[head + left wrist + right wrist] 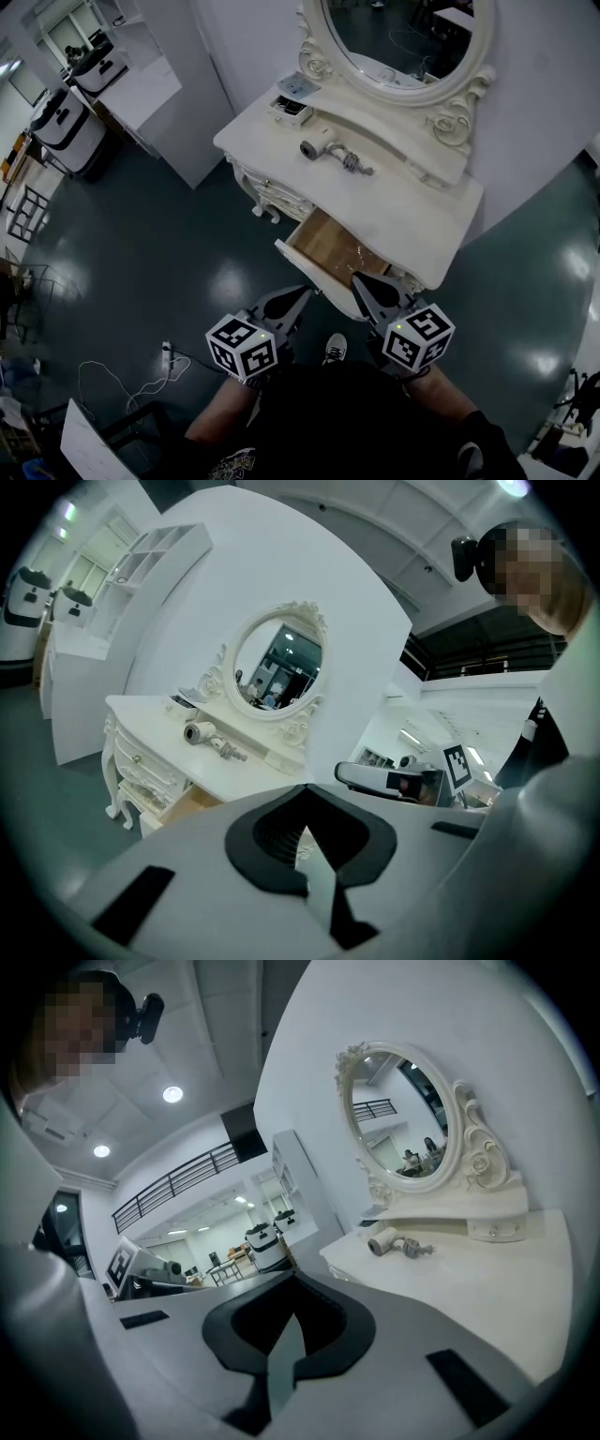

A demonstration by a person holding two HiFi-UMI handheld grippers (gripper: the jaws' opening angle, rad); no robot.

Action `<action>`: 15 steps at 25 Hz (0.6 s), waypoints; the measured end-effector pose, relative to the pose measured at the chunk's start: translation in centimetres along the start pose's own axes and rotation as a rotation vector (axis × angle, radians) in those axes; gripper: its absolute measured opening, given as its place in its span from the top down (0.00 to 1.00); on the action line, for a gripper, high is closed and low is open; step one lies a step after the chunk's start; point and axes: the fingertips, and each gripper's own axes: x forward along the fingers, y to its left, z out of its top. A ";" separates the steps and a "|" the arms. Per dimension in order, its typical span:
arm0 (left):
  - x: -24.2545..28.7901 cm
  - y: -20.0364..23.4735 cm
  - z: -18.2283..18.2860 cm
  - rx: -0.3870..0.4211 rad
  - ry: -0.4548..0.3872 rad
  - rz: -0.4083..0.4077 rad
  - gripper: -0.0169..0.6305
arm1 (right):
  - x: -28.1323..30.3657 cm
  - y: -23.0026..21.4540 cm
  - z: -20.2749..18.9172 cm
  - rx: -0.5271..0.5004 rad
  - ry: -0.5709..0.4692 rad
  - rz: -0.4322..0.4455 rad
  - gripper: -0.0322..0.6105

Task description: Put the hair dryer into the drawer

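Note:
A white hair dryer (322, 148) with its coiled cord lies on top of the white dressing table (422, 211), below the oval mirror (398, 37). It also shows in the left gripper view (200, 732) and in the right gripper view (384, 1241). One drawer (330, 251) stands pulled out with its wooden bottom bare, and is partly seen from the left gripper (190, 803). My left gripper (303, 294) and right gripper (360, 279) hover side by side just before the drawer's front, both shut and holding nothing. From their own cameras, the left gripper (305, 834) and right gripper (291, 1324) jaws meet.
Small boxes (292, 106) sit at the table top's left end. A white partition and shelf unit (150, 80) stand left of the table, with wheeled machines (64, 120) beyond. A cable and socket strip (169, 354) lie on the dark floor near the person's shoe (335, 349).

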 end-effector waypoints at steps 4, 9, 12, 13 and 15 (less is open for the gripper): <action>2.0 -0.7 0.2 0.020 0.033 -0.007 0.97 | -0.6 -1.9 0.8 0.017 -0.023 -0.010 0.90; 3.9 -1.4 0.4 0.040 0.063 -0.018 0.97 | -1.7 -3.2 1.4 0.042 -0.059 -0.029 0.90; 4.9 -1.9 0.5 0.054 0.085 -0.037 0.97 | -2.4 -3.9 1.5 0.055 -0.074 -0.049 0.90; 5.2 -2.2 0.5 0.060 0.091 -0.044 0.97 | -2.6 -4.2 1.6 0.059 -0.077 -0.056 0.90; 5.7 -2.5 0.8 0.072 0.102 -0.059 0.97 | -2.9 -4.7 1.6 0.064 -0.081 -0.068 0.90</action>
